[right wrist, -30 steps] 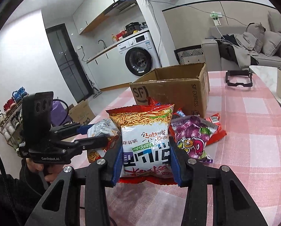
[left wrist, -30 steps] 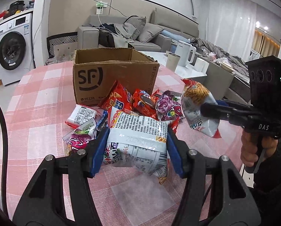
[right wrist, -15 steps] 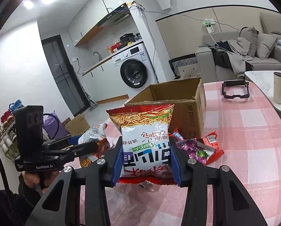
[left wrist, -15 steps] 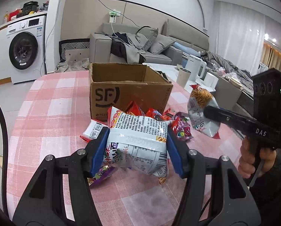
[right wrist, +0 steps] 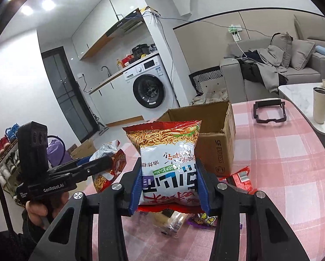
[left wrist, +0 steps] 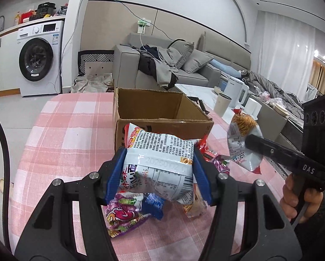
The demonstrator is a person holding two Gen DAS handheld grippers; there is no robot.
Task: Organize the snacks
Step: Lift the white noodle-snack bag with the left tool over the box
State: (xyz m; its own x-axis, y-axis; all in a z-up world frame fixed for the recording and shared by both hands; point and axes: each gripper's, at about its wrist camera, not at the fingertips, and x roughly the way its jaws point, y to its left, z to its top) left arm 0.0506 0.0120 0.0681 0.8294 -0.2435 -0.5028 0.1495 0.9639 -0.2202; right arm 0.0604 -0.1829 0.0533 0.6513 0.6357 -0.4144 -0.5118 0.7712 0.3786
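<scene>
My left gripper [left wrist: 159,171] is shut on a white noodle snack bag [left wrist: 160,152], back side up, held above the table in front of the open cardboard box [left wrist: 162,117]. My right gripper [right wrist: 168,186] is shut on a second noodle snack bag [right wrist: 168,158], white with a red top edge, held upright near the box [right wrist: 214,139]. In the left wrist view, that second bag [left wrist: 243,143] hangs from the right gripper [left wrist: 251,140] at the right. In the right wrist view, the left gripper [right wrist: 110,161] appears at the left with its bag [right wrist: 107,152]. Loose snack packets [left wrist: 127,213] lie under both grippers.
The box stands on a round table with a pink checked cloth [left wrist: 71,130]. A black frame [right wrist: 269,113] lies on the table's far side. A beige cup [right wrist: 320,104] and a white kettle [left wrist: 236,93] stand on a side table. A sofa and a washing machine [left wrist: 39,61] are behind.
Both grippers have risen with their bags. The snack pile has dropped lower in both views, and the inside of the box now shows more.
</scene>
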